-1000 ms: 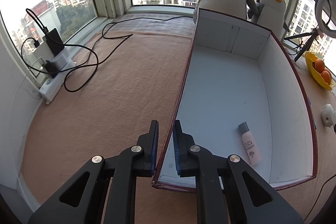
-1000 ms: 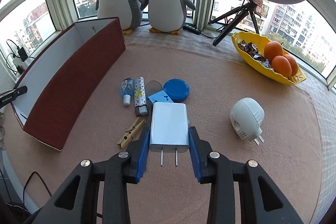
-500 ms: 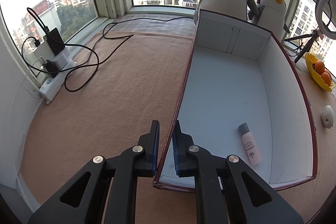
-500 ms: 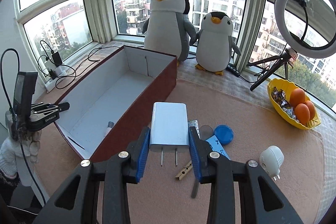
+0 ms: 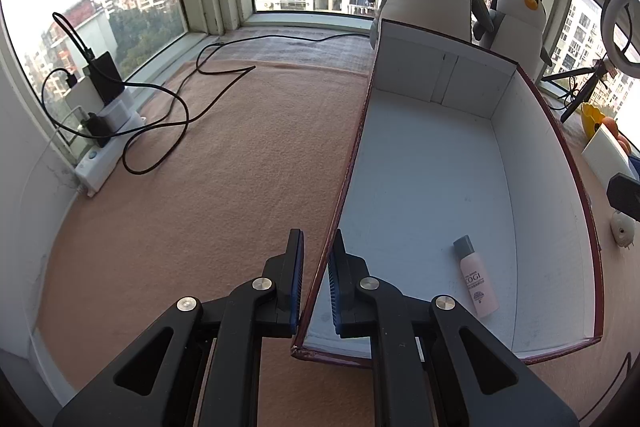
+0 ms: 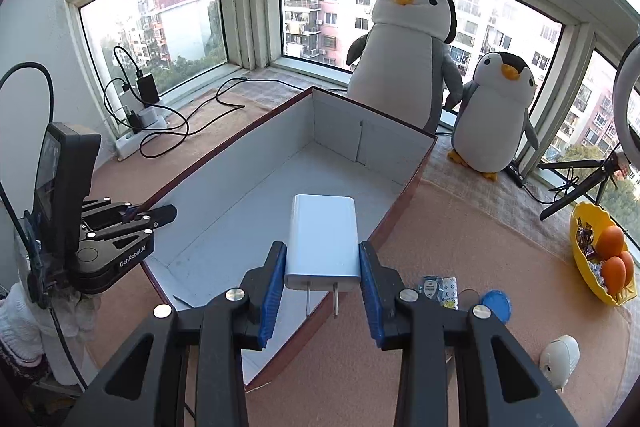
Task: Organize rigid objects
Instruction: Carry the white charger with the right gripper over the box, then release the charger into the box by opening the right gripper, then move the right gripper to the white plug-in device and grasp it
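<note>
My right gripper (image 6: pixel 322 263) is shut on a white plug charger (image 6: pixel 323 239) and holds it in the air above the near right wall of the red box (image 6: pixel 404 195). The charger also shows at the right edge of the left wrist view (image 5: pixel 606 155). My left gripper (image 5: pixel 316 267) straddles the box's left wall (image 5: pixel 340 195) near its front corner, pinching it; it shows from outside in the right wrist view (image 6: pixel 132 217). A small pink bottle (image 5: pixel 476 283) lies inside the box on its white floor.
Two plush penguins (image 6: pixel 404 59) stand behind the box. A blue lid (image 6: pixel 496 307), small packets (image 6: pixel 438 287) and a white round plug (image 6: pixel 560 359) lie on the mat to the right. A yellow fruit bowl (image 6: pixel 600 255) sits far right. A power strip with cables (image 5: pixel 108 139) lies left.
My right gripper has carried the charger up and left, from over the loose items to above the box's right wall. My left gripper has stayed on the box wall.
</note>
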The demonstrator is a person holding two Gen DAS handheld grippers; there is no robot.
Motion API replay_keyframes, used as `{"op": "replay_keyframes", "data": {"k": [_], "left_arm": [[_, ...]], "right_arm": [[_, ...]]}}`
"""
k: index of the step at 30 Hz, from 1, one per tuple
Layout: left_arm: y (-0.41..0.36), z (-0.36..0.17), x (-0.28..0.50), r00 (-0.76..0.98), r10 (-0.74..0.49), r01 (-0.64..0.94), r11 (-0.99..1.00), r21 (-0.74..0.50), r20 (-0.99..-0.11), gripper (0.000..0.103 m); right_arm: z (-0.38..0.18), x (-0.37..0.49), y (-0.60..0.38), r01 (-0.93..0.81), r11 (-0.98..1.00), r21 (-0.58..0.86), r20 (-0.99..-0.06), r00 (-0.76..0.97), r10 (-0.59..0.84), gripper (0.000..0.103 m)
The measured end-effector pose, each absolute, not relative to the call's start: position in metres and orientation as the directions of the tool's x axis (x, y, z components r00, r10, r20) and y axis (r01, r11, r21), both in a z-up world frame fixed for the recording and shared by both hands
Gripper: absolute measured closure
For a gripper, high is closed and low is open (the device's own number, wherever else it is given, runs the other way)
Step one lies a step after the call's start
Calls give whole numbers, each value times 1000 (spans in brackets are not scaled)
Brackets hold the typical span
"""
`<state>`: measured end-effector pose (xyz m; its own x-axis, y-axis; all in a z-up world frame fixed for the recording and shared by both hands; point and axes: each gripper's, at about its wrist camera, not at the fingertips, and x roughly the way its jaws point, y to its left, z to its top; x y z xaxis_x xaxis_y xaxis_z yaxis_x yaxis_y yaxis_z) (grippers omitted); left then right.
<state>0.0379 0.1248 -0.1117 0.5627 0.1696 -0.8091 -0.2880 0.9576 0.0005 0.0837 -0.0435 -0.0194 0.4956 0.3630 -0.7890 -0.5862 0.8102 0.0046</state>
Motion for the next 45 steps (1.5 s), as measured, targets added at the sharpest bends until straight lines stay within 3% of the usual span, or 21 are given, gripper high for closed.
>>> {"op": "replay_keyframes", "data": {"k": [15,19,22,35,45], "left_arm": [[125,-111,38,562,169,-290,957,-1,-809,93],[125,-111,37,562,169,-289,957,0,-810,93],[125,-111,37,561,169,-288,958,1,-810,93],[125,-112,37,558,171,-285,958,6,-812,93],[125,-112,39,551,170,-287,958,6,-817,92]], "right_arm": [[-50,83,-12,-638,770,5,-828,428,361,70],[-47,80,-14,-639,769,4,-815,444,373,41],[-43,78,-15,-637,771,5,-804,456,382,33],[-36,79,-54,-564,824,58,-784,485,387,33],[-46,82,-149,-409,907,100,-767,549,332,33]]}}
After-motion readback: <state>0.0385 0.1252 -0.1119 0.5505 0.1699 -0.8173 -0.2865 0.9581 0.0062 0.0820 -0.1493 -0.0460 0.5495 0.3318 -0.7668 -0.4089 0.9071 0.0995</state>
